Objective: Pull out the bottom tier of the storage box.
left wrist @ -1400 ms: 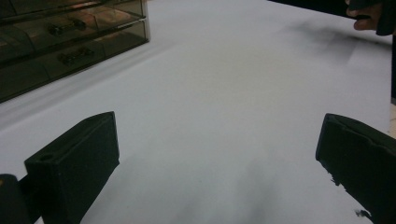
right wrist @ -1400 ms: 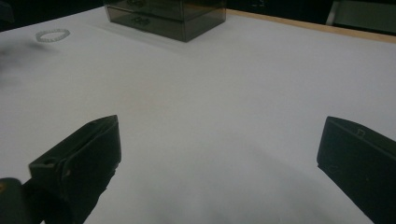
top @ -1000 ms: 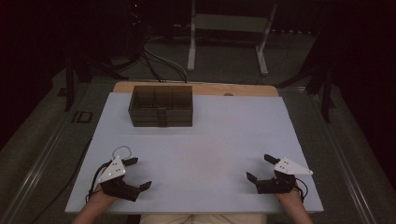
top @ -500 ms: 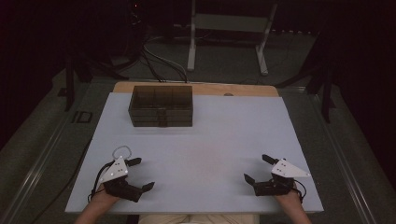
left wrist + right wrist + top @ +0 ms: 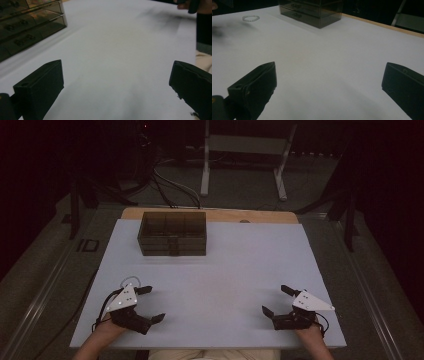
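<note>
Here both grippers' jaws gape wide and empty — the left gripper (image 5: 148,305) sits just beside a small pale ring (image 5: 129,282), while the smoked drawer box (image 5: 173,233) stands well ahead, nearer the left than the right gripper (image 5: 278,301).

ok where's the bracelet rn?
High view: the bracelet lies flat on the table, near-left, just beyond the left gripper, well short of the drawer box.
</note>
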Motion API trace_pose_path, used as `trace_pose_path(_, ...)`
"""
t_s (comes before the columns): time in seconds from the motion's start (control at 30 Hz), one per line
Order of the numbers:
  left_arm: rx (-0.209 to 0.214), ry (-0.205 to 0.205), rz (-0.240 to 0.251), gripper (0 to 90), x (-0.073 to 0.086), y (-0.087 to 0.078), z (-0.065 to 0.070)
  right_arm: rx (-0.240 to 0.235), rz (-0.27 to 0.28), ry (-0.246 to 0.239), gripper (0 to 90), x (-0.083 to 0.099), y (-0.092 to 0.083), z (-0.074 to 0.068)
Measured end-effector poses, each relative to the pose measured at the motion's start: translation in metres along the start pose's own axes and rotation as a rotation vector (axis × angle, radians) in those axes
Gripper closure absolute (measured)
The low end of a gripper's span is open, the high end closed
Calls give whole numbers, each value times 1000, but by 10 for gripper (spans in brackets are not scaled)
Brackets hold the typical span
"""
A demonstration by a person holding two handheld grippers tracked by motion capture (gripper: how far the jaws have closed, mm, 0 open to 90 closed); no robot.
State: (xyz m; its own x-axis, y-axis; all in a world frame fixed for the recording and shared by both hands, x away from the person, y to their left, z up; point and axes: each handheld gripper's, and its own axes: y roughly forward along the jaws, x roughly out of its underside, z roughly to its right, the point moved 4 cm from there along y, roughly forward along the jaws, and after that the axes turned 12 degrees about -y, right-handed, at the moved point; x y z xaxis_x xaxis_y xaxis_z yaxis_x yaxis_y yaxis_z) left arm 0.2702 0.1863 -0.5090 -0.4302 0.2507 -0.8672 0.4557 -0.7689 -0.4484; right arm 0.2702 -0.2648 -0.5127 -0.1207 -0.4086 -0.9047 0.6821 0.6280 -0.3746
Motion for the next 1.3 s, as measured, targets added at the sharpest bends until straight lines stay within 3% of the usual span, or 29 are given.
trace_pose_path(0.23,-10,58,-25,9,-16,-4,1,-2,14,8,0,-1,-2,-1)
trace_pose_path(0.67,-21,158,-27,9,-47,-7,-6,-3,8,5,0,-1,-1,-1)
trace_pose_path(0.97,-62,218,-67,9,-57,-1,-14,-3,3,5,0,0,0,-1)
trace_pose_path(1.3,-98,253,-105,9,-67,5,-23,-4,-4,3,0,0,0,-2)
